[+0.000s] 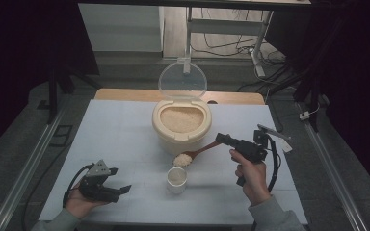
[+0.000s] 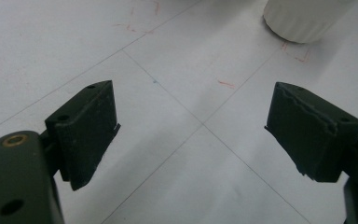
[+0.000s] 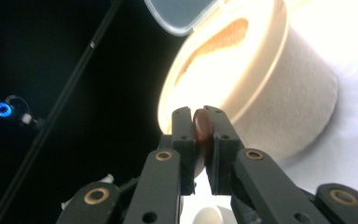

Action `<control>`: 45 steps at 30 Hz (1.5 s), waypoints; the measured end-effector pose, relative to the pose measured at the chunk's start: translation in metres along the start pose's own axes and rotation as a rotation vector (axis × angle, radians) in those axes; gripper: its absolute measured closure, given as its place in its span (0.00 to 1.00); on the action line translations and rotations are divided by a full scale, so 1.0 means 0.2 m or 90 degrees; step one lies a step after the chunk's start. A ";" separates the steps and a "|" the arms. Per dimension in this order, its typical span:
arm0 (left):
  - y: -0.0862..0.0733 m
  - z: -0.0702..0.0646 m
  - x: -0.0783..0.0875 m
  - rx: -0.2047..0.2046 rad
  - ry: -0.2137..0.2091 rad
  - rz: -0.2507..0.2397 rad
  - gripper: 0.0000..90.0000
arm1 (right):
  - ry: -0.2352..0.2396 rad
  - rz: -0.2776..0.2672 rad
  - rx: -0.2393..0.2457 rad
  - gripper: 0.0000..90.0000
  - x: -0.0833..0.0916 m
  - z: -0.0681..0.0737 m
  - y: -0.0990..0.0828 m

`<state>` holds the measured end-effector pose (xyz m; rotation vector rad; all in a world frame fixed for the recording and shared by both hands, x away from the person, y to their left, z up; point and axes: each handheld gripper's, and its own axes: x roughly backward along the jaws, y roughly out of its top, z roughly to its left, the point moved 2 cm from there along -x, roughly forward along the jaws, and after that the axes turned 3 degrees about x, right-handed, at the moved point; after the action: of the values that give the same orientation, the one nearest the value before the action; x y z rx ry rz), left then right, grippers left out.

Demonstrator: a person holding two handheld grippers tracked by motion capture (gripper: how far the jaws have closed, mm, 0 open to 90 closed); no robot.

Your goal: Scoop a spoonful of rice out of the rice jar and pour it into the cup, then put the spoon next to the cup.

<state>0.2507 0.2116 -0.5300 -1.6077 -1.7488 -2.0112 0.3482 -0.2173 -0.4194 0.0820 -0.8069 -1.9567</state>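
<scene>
The high view shows the right gripper (image 1: 221, 139) clamping a rice-laden wooden spoon (image 1: 192, 155) above the white cup (image 1: 177, 179), while the left gripper view shows the left gripper (image 2: 191, 126) wide open over the tabletop (image 2: 177, 60).

A white table (image 1: 125, 139) is marked with thin grid lines and red scribbles; a rice tub (image 1: 181, 130) and small cup (image 1: 177, 180) are set on it.

The left gripper (image 1: 107, 185) rests low in the left hand (image 1: 79, 202), its jaws spread wide with nothing between them; the right gripper (image 1: 223, 139), gripped by the right hand (image 1: 251, 175), is tilted, its jaws pressed together on a brown wooden handle (image 3: 201, 128).
</scene>
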 end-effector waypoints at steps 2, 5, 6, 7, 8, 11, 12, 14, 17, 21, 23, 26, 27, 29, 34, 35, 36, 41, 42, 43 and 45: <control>0.00 0.00 0.00 -0.001 -0.001 0.001 0.18 | -0.009 0.009 0.008 0.93 -0.02 -0.01 -0.02; 0.00 0.00 0.00 -0.001 -0.001 0.001 0.18 | -0.023 0.024 0.029 0.93 -0.04 -0.01 -0.04; 0.00 0.00 0.00 -0.001 -0.001 0.001 0.18 | -0.026 0.026 0.035 0.93 -0.04 0.00 -0.04; 0.00 0.00 0.00 -0.001 -0.001 0.002 0.18 | -0.029 0.028 0.044 0.93 -0.05 0.00 -0.05; 0.00 0.00 0.00 -0.002 -0.001 0.003 0.18 | -0.034 0.028 0.056 0.93 -0.05 0.00 -0.05; 0.00 0.00 0.00 -0.003 -0.002 0.004 0.18 | -0.045 0.035 0.091 0.93 -0.07 0.02 -0.05; 0.00 0.00 0.00 -0.003 -0.002 0.004 0.18 | -0.050 0.037 0.108 0.93 -0.07 0.03 -0.06; 0.00 0.00 0.00 -0.004 -0.002 0.003 0.18 | -0.063 0.038 0.145 0.93 -0.08 0.06 -0.06; 0.00 0.00 0.00 -0.002 -0.003 0.004 0.18 | -0.071 0.035 0.198 0.93 -0.09 0.10 -0.07; 0.00 0.00 -0.01 -0.003 -0.002 0.004 0.18 | -0.069 0.031 0.272 0.93 -0.09 0.16 -0.09; 0.00 0.00 -0.01 -0.003 -0.002 0.004 0.18 | -0.067 0.027 0.328 0.93 -0.08 0.20 -0.10; 0.00 0.00 -0.01 -0.002 -0.002 0.004 0.18 | -0.062 0.022 0.404 0.93 -0.07 0.26 -0.12; -0.01 0.00 -0.01 -0.001 -0.002 0.004 0.18 | -0.063 0.022 0.426 0.93 -0.06 0.28 -0.13; -0.01 0.00 -0.01 0.001 -0.002 0.004 0.18 | -0.057 0.015 0.450 0.93 -0.04 0.30 -0.14; -0.01 0.01 0.00 0.003 0.001 0.001 0.18 | -0.021 -0.023 0.433 0.93 0.05 0.28 -0.10; -0.01 0.01 0.00 0.003 0.002 0.001 0.18 | -0.017 -0.027 0.430 0.93 0.08 0.27 -0.08; -0.01 0.01 0.00 0.004 0.003 0.000 0.18 | -0.015 -0.031 0.429 0.93 0.09 0.26 -0.08; 0.00 0.02 0.01 0.010 0.010 -0.010 0.18 | -0.022 -0.035 0.445 0.93 0.18 0.23 -0.04; 0.00 0.02 0.01 0.011 0.011 -0.013 0.18 | -0.024 -0.032 0.449 0.93 0.20 0.22 -0.04; 0.00 0.02 0.02 0.010 0.011 -0.015 0.18 | -0.024 -0.029 0.453 0.93 0.21 0.22 -0.04; 0.00 0.02 0.02 0.010 0.013 -0.017 0.18 | -0.026 -0.012 0.460 0.93 0.23 0.21 -0.03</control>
<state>0.2522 0.2172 -0.5286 -1.5607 -1.7849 -2.0124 0.3029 -0.2313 -0.3778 0.4781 -1.5086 -1.5983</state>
